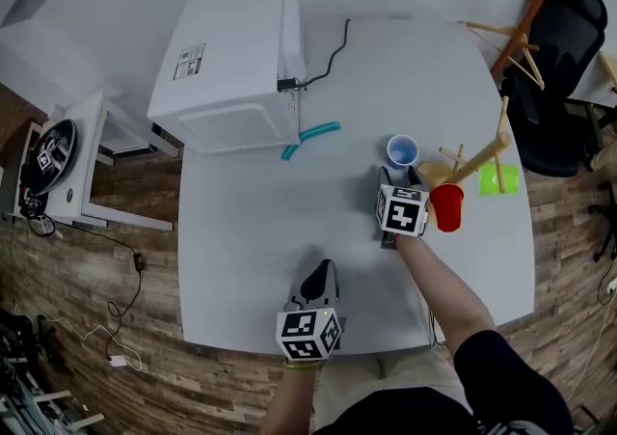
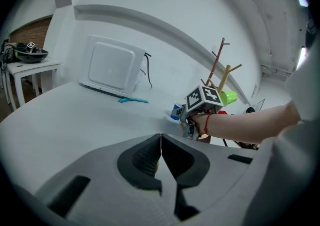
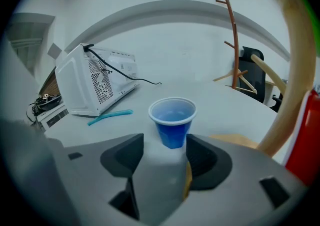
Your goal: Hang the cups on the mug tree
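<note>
The blue cup (image 1: 403, 149) stands upright on the white counter (image 1: 270, 231), mouth up and long axis vertical, just left of the mug tree (image 1: 477, 161). The right hand-held gripper (image 1: 398, 176) points straight at it. In the right gripper view its jaws stand wide apart with the blue cup (image 3: 172, 122) centred just ahead of their tips. The pads do not touch it and nothing is gripped.

The mug tree is pale wood on a round base, with its pegs angled upward. A red cup (image 1: 446, 207) hangs at the end of the peg on the near side. From the head view its wider rim lies toward the tree and its narrower bottom toward the person. In the right gripper view it shows only as a red wall (image 3: 305, 140) at the right edge, beside the curved trunk (image 3: 295, 69). A green cup (image 1: 498, 180) sits on the tree's right side; which way it faces I cannot tell.

The left hand-held gripper (image 1: 323, 269) rests near the counter's near edge, well apart from the cups. In the left gripper view its jaws (image 2: 161, 157) are pressed together with nothing between them.

A white microwave (image 1: 231, 62) sits at the far left of the counter, with a teal stick (image 1: 310, 138) lying in front of it.
</note>
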A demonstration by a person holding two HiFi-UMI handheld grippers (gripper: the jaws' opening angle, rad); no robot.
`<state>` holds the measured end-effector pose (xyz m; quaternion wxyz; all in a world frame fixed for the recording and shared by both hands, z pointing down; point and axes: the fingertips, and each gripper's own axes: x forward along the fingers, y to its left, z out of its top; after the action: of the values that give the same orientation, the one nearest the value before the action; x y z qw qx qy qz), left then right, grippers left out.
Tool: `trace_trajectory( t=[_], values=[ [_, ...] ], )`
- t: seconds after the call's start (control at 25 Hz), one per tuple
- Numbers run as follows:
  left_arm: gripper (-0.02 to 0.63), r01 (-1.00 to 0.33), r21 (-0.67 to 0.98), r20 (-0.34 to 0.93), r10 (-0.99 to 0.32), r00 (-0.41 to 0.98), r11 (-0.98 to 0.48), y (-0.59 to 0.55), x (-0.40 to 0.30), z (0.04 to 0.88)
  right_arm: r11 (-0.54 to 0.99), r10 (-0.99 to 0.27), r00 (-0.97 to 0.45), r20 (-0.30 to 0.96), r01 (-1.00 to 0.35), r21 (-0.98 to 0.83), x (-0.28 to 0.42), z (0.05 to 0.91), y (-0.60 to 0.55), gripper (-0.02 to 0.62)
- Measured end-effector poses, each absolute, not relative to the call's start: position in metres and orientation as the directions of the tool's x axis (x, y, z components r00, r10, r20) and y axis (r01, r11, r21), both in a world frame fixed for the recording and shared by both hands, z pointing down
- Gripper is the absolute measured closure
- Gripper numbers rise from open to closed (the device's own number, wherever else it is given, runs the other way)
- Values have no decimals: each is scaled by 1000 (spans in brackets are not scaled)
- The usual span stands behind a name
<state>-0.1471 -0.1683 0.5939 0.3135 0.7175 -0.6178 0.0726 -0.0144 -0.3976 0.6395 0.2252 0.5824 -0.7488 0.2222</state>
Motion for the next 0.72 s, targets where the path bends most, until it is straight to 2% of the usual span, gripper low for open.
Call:
trace_trajectory(
  t=[0.72],
  values=[
    [586,-924,383,509,-831,223,-13,-171,-149,607,160,-787,-143,601,-987,-24,-6,646,-426,341]
  ],
)
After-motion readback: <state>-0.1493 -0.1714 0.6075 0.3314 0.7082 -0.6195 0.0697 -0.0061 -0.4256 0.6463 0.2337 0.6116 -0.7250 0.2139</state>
